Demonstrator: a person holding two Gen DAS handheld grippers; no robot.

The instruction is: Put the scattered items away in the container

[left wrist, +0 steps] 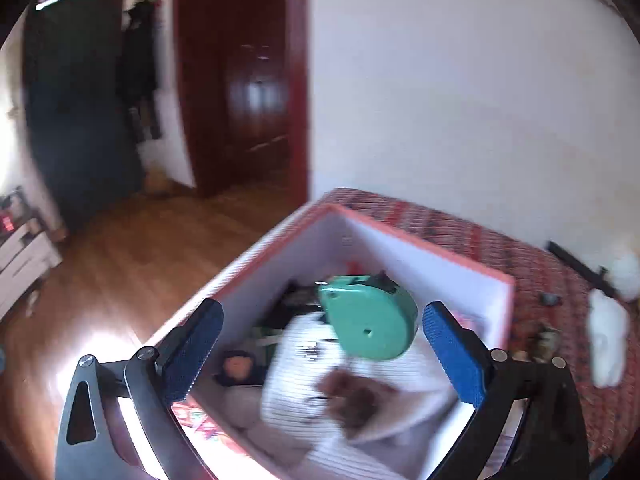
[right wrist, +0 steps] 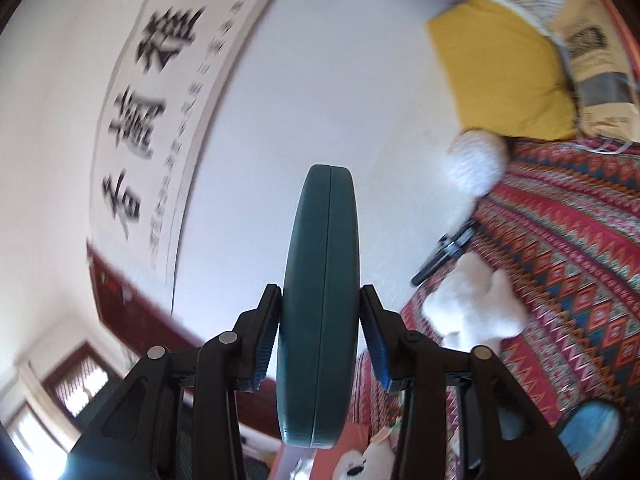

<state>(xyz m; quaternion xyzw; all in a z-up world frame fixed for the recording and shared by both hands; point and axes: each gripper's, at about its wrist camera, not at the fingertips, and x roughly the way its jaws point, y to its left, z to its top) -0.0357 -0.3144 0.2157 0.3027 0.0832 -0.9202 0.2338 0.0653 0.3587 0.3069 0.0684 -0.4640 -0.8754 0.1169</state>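
Right wrist view: your right gripper [right wrist: 320, 344] fingers are clamped on the flat faces of the green disc-shaped case [right wrist: 320, 300], held on edge over the patterned bed [right wrist: 560, 260]. Left wrist view shows the same case above the open container [left wrist: 440, 256], between your left gripper [left wrist: 320, 344] fingers, which stand wide apart and empty. Treat the case as rigid, smooth plastic, likely slippery; maintain pad contact on both faces, near centre

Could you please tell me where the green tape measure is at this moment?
The green tape measure is clamped edge-on in the right gripper; the left wrist view shows it above the open box, over the soft toys.
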